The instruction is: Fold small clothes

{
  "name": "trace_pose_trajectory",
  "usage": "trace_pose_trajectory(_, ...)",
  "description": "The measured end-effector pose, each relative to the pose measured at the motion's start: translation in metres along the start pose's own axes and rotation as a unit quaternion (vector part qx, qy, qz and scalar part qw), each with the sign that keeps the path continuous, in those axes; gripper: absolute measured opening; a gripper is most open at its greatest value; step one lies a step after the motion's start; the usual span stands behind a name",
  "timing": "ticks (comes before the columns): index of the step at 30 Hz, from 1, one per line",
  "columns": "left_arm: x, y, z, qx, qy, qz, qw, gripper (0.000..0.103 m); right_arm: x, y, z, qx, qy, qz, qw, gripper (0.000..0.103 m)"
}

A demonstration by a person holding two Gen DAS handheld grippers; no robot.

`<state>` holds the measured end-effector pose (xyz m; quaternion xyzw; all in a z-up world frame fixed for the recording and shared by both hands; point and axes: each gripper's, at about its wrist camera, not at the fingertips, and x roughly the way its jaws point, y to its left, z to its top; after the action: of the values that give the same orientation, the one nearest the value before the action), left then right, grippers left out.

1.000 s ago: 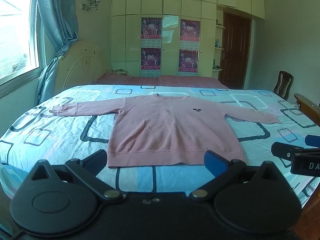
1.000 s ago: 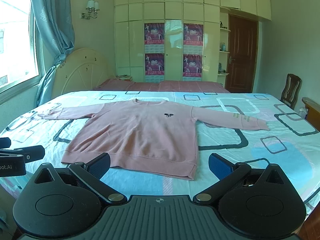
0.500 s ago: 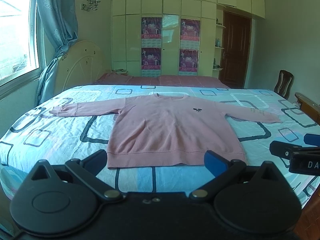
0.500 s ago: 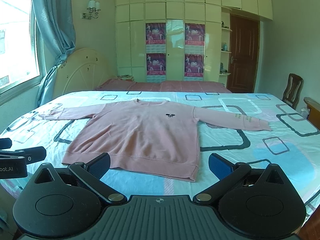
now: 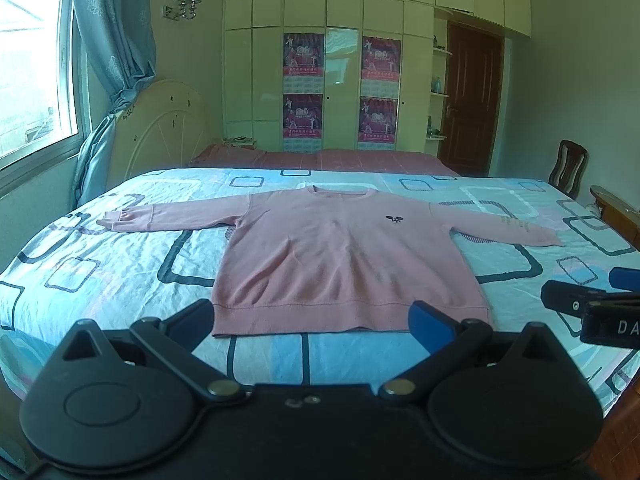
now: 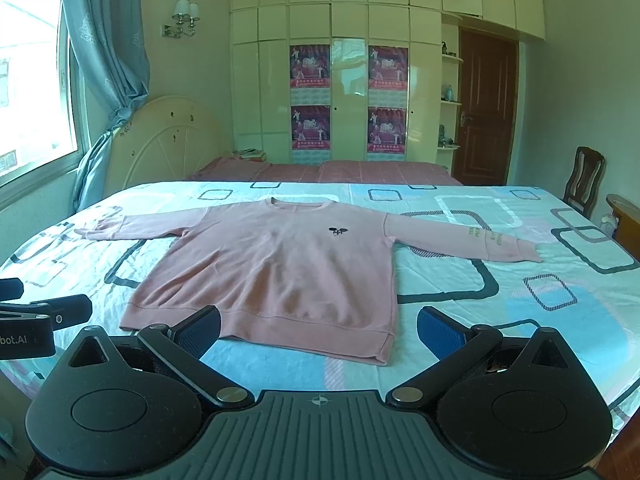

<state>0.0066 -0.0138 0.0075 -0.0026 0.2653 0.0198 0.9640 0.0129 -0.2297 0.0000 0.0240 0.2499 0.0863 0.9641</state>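
A pink long-sleeved sweatshirt (image 5: pixel 344 256) (image 6: pixel 280 268) lies flat and face up on the bed, both sleeves spread out, hem toward me. My left gripper (image 5: pixel 312 316) hovers open just short of the hem, nothing between its blue pads. My right gripper (image 6: pixel 320 328) is also open, over the hem's right part, and holds nothing. In the left wrist view the right gripper's tip (image 5: pixel 592 304) shows at the right edge; in the right wrist view the left gripper's tip (image 6: pixel 44 312) shows at the left edge.
The bed (image 5: pixel 100 264) carries a light blue sheet with square patterns. A cream headboard (image 6: pixel 168 144) and blue curtain (image 5: pixel 116 60) stand at the left, wardrobes (image 6: pixel 348 80) behind, a brown door (image 6: pixel 486 112) and wooden chair (image 6: pixel 586 176) at the right.
Both grippers have drifted very slightly; the sweatshirt lies as before and both stay open.
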Motion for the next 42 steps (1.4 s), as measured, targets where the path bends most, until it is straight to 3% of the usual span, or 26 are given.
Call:
trace_pose_trajectory(18,0.026,0.007,0.010,0.005,0.007,0.001,1.0000,0.103,0.026,-0.003,0.016,0.001,0.001,-0.007,1.000,0.103)
trace_pose_trajectory(31,0.109,0.026,0.048,0.010,0.017,-0.008,0.9998,0.103,0.116,0.001,0.052,0.006,0.010,-0.020,1.000,0.103)
trace_pose_trajectory(42,0.182,0.020,0.080,0.024,0.026,-0.053,0.9980,0.103,0.178,-0.015,0.077,0.026,0.015,-0.058,0.998,0.103)
